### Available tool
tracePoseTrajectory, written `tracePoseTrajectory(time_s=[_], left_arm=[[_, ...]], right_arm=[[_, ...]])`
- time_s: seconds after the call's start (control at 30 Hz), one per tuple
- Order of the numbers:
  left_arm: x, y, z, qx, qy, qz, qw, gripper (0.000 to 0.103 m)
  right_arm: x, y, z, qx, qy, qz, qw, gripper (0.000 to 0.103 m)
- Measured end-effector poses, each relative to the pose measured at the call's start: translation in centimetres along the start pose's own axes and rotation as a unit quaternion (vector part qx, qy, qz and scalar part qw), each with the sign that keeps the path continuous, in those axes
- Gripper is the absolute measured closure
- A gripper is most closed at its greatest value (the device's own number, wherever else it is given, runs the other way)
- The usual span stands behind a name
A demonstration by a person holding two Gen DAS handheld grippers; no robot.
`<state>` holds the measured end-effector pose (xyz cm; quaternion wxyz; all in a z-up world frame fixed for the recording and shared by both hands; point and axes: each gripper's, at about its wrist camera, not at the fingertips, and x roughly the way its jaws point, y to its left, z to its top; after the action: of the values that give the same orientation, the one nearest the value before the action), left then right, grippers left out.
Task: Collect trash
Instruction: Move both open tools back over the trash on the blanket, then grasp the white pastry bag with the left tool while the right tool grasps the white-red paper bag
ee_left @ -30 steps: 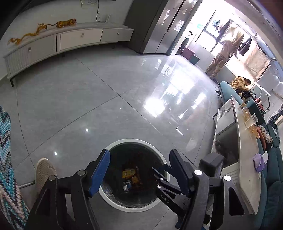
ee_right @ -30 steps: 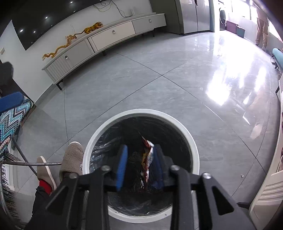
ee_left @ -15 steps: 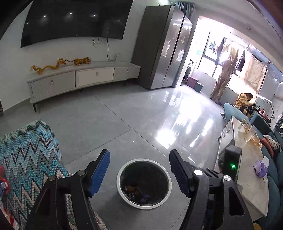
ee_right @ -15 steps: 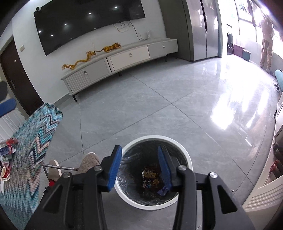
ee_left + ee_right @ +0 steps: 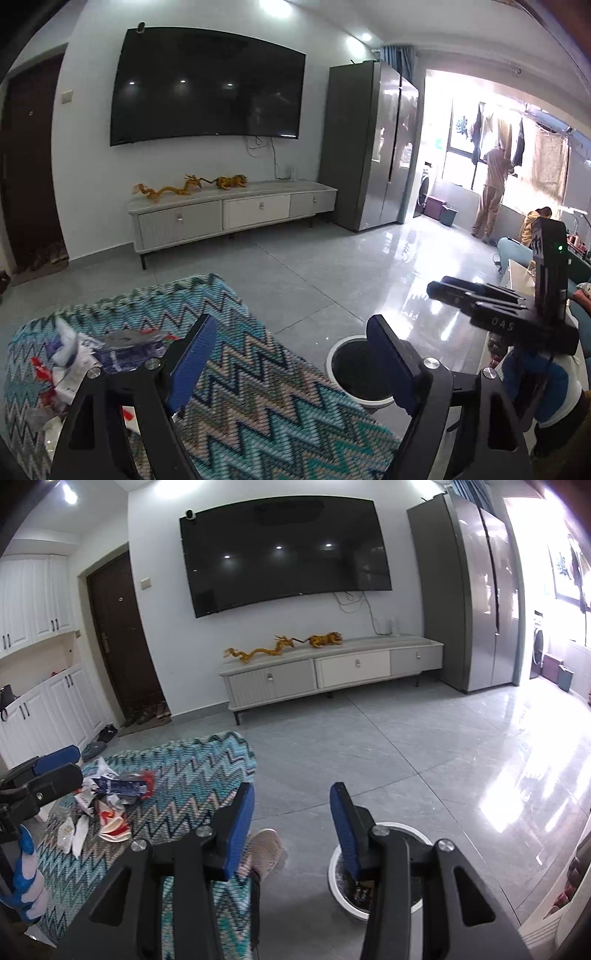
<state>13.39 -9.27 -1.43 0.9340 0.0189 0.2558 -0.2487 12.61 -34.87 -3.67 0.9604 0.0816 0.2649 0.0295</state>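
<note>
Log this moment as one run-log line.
left claw: opening, empty | right claw: open, empty | wrappers: on zigzag cloth | bin: on floor

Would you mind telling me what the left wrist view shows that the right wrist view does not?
Only the left wrist view shows a person standing at the bright window and another seated nearby. Only the right wrist view shows the white cabinets, shoes by the door and a slippered foot. Both show the trash pile on the zigzag cloth, the bin, the television, and empty tools, left opening, right.
</note>
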Motion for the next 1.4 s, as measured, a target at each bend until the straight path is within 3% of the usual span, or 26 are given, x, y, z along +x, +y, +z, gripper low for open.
tracePoseTrajectory(time_s=[0.23, 0.37, 0.6, 0.9, 1.2, 1.3, 1.4], left_arm=[[-5.7, 10.0, -4.1, -0.068, 0.000, 0.078, 0.9946, 0.019], [-7.7, 15.2, -7.1, -0.106, 0.007, 0.127, 0.9862, 0.019], [-8.6, 21.2, -12.3, -0.169, 0.039, 0.166, 0.9707, 0.016], [-5.5, 25.1, -15.8, -0.218, 0.086, 0.168, 0.9576, 0.016], [-1.4, 27.9, -17.1, -0.246, 0.117, 0.152, 0.9502, 0.016], [-0.5, 28.4, -17.1, -0.256, 0.118, 0.137, 0.9497, 0.018], [0.2, 28.6, -17.5, -0.262, 0.125, 0.124, 0.9489, 0.029]], right_arm=[[-0.9, 6.4, 0.0, -0.038, -0.008, 0.058, 0.998, 0.057], [-0.3, 9.5, -0.3, -0.062, 0.001, 0.097, 0.993, 0.051], [3.8, 13.9, -1.3, -0.106, 0.044, 0.162, 0.980, 0.039], [12.1, 19.5, -4.2, -0.152, 0.136, 0.236, 0.950, 0.036], [20.8, 23.5, -6.5, -0.177, 0.216, 0.270, 0.921, 0.036], [23.2, 24.4, -6.8, -0.173, 0.231, 0.279, 0.916, 0.036], [24.9, 24.9, -7.1, -0.168, 0.244, 0.287, 0.911, 0.036]])
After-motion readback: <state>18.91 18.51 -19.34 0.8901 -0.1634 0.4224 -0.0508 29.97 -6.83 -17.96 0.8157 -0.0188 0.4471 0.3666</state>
